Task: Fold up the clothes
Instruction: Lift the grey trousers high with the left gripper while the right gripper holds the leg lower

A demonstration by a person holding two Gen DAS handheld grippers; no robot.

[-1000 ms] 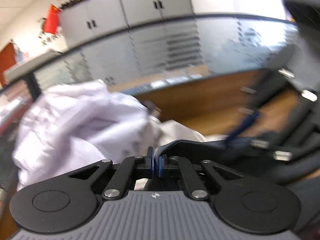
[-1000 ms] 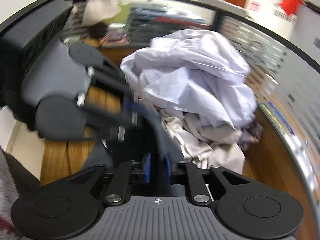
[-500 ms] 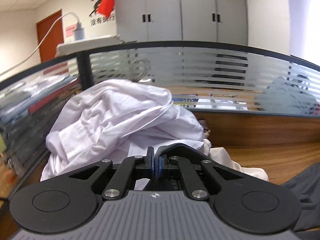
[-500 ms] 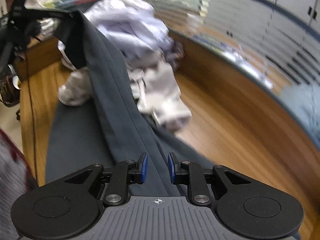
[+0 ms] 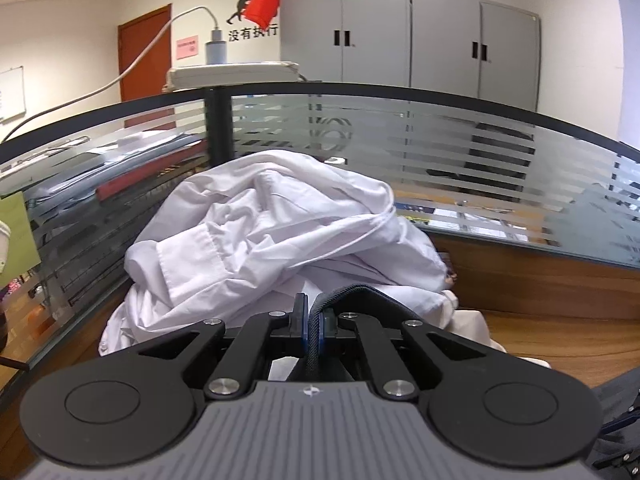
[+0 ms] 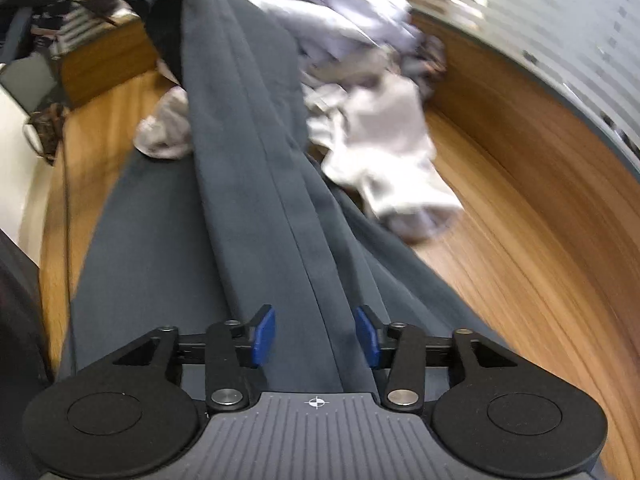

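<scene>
Blue pads of the left claw [image 5: 311, 322] are clenched on a dark hem of the trousers [image 6: 256, 184]. The right claw [image 6: 315, 334] is opening, with the cloth running between its pads but no longer pinched. The trousers stretch across the counter [image 6: 520, 248], beside the white pile [image 5: 276, 240]. For a clean fold, I'd keep the held end taut and let the seams lie straight before re-gripping.

In the right wrist view, the white clothes pile [image 6: 372, 148] and the counter [image 6: 520, 216] are smeared by motion blur. The dark garment [image 6: 256, 184] runs off the top edge. Behind the frosted partition [image 5: 460, 168], objects show only as vague shapes.
</scene>
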